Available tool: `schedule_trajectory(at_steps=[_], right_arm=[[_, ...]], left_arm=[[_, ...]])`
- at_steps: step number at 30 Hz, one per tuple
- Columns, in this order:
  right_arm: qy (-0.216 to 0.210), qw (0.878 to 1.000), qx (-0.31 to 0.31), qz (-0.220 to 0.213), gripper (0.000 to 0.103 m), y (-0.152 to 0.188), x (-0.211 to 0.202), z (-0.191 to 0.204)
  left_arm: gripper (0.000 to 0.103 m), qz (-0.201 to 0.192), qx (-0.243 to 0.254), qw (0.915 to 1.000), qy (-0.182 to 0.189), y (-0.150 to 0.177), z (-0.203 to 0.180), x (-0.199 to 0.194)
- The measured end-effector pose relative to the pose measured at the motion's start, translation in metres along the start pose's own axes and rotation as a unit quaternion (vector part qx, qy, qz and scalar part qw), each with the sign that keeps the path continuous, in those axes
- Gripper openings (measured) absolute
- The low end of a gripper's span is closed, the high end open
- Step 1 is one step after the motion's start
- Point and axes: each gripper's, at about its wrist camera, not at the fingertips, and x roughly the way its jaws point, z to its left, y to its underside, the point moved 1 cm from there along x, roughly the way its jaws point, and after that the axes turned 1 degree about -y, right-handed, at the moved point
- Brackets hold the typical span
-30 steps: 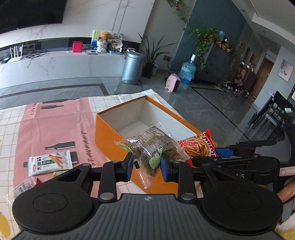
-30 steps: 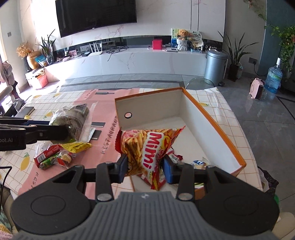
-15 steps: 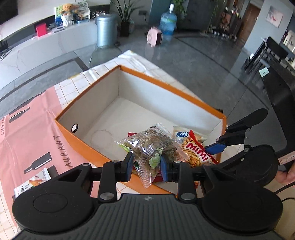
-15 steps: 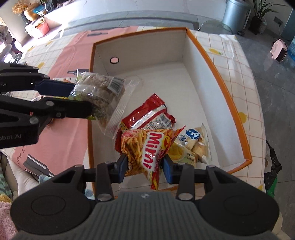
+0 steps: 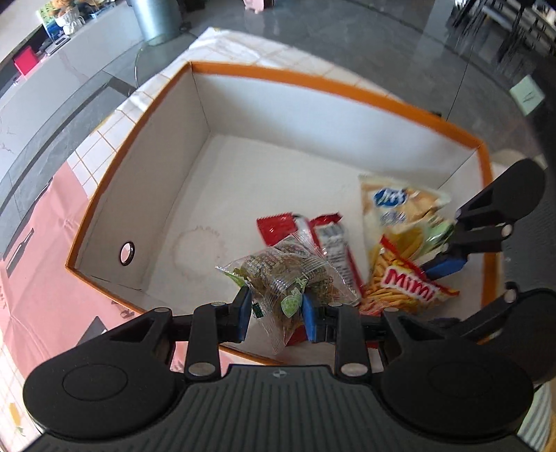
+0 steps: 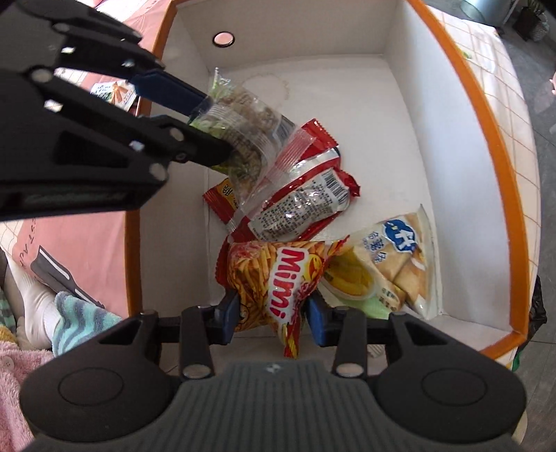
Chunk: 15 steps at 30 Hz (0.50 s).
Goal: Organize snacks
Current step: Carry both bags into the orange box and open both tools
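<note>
An orange box (image 5: 347, 87) (image 6: 486, 114) with a white inside fills both views from above. My left gripper (image 5: 276, 309) (image 6: 208, 121) is shut on a clear packet of brown-green snacks (image 5: 288, 278) (image 6: 243, 139), held over the box's near side. Beside it my right gripper (image 6: 272, 313) (image 5: 448, 253) is shut on an orange "Mimi" chips bag (image 6: 274, 278) (image 5: 399, 288), low inside the box. On the box floor lie a red wrapped snack (image 6: 299, 201) (image 5: 305, 226) and a pale cracker bag (image 6: 392, 264) (image 5: 399, 205).
The box stands on a pink cloth (image 5: 41, 285) over a white checked tablecloth (image 6: 510, 80). A small snack packet (image 6: 111, 92) lies on the cloth left of the box. Grey floor and a metal bin (image 5: 156, 17) lie beyond the table. A striped towel (image 6: 80, 320) shows at lower left.
Both grippers tipped downward and sank over the box, each still holding its packet. The Mimi bag has come down among the snacks on the box floor.
</note>
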Motion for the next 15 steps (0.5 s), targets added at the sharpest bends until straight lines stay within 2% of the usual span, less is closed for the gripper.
schedule_trajectory(at_steps=[8,14,15], right_arm=[[-0.001,0.999,-0.012,0.031,0.04,-0.004,0.016,-0.003],[-0.004,0.999,-0.007,0.037,0.043,-0.005,0.026,-0.009],[-0.004,0.999,-0.007,0.037,0.043,-0.005,0.027,-0.01]], left_arm=[[0.035,0.035,0.041,0.9976,-0.042,-0.004,-0.006,0.021],[0.037,0.054,0.042,0.9961,-0.055,-0.008,-0.009,0.029],[0.04,0.054,0.043,0.996,-0.057,-0.008,-0.009,0.029]])
